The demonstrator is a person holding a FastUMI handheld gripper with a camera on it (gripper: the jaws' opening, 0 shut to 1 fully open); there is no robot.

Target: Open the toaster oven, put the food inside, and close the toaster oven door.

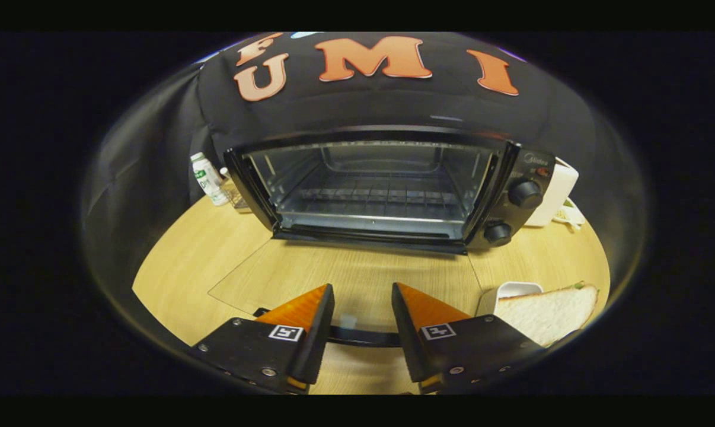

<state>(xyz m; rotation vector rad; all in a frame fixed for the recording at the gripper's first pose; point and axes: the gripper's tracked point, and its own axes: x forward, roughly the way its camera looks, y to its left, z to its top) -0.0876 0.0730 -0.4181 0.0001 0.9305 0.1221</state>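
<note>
a: in front of the toaster oven (381, 190), what's your claw (362, 308) doing?

b: my fingers are spread apart over the wooden table (179, 279) with nothing between them. the oven's glass door (345, 279) lies flat open on the table toward me, and its dark handle (363, 338) crosses just under my fingertips.

a: and the food?

b: the sandwich (550, 311) sits on a white dish (511, 292), down to the right of the oven, beside my right finger. the oven's wire rack (372, 201) is bare.

a: anything else near the oven?

b: a small white bottle (208, 178) at its left, a white box (556, 193) at its right by the two knobs (523, 193).
</note>
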